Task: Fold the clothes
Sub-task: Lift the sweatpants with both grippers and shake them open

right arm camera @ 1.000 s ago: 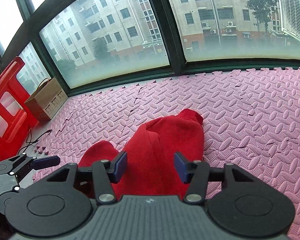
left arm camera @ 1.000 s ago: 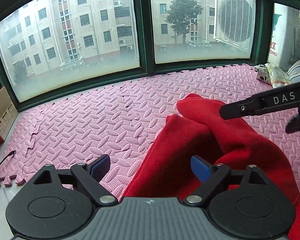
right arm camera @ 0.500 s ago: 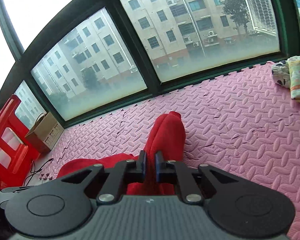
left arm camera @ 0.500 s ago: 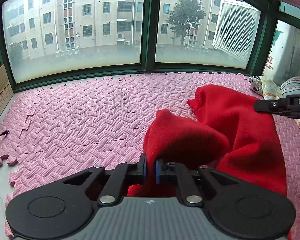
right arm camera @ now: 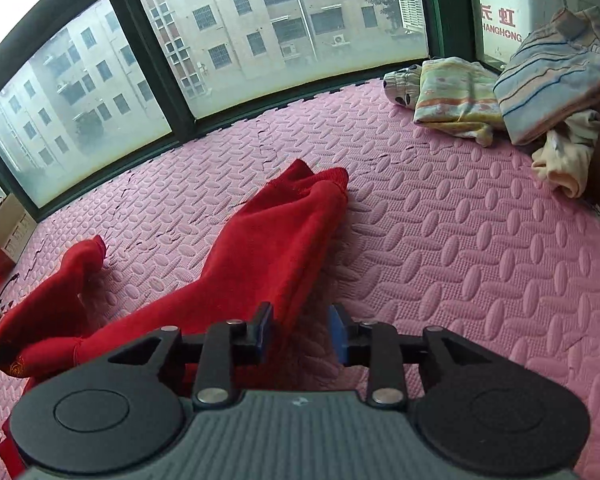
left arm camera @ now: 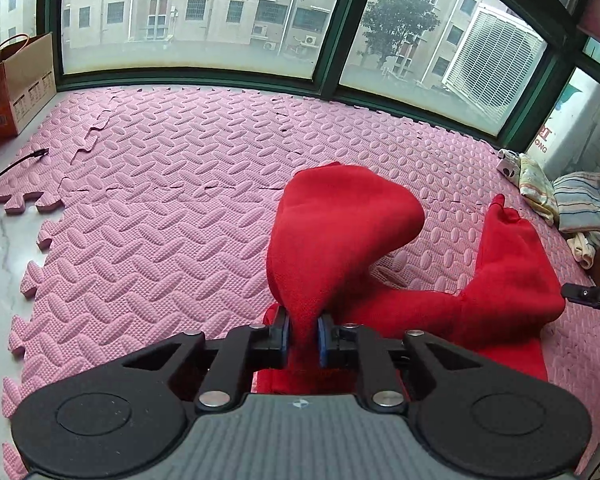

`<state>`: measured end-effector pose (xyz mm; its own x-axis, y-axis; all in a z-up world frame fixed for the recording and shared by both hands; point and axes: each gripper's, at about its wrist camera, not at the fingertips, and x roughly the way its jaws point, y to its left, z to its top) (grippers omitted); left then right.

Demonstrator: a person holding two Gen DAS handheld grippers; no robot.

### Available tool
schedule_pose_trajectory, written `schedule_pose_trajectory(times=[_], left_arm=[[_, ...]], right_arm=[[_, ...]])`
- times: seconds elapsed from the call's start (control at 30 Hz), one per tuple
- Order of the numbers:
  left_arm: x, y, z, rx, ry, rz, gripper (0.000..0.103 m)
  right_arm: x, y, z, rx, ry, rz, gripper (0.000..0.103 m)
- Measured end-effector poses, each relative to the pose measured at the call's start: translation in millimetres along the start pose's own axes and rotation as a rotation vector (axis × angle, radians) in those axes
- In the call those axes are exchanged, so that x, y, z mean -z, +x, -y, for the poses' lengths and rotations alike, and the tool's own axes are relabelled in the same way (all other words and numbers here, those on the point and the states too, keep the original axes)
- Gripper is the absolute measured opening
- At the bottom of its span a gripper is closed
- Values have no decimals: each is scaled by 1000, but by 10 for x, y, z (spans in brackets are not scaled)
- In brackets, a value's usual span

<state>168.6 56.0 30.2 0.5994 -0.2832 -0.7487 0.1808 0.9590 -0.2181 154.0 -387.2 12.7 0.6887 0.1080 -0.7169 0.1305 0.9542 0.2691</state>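
Red garment [left arm camera: 340,240] is lying on the mat [left arm camera: 160,208], rising at 12 o'clock from the left gripper [left arm camera: 303,334] pinching it; right gripper [right arm camera: 300,334], clamped moments ago, is now spreading, releasing its leg for laying flat.

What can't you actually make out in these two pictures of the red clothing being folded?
- Red knitted garment: its type. The left claw bunches it in the left wrist view, and that claw's body hides its near edge.
- Right claw: stands open, with the red cloth at its left pad; touching or not, unclear.
- Brown cardboard box: cut off by the left edge, label print too small.
- Striped folded cloth: partly cut off by the right wrist view's edge.
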Motion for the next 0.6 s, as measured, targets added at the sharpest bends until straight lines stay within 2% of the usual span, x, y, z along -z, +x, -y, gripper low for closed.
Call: schedule_pose_trajectory(times=[0.07, 0.13, 0.27, 0.43, 0.6], left_arm=[[-54, -8, 39, -7, 19, 9, 25], [-121, -17, 74, -18, 38, 22, 40], [-268, -68, 107, -12, 56, 51, 58], [-534, -18, 123, -14, 55, 73, 62], [-860, 296, 179, -10, 43, 42, 64]], right_arm=[[-71, -8, 4, 10, -5, 23, 31], [-282, 101, -16, 29, -36, 44, 34], [-559, 402, -114, 61, -104, 23, 41], [-742, 780, -62, 76, -73, -21, 41], [-804, 1056, 72, 71, -8, -86, 40]])
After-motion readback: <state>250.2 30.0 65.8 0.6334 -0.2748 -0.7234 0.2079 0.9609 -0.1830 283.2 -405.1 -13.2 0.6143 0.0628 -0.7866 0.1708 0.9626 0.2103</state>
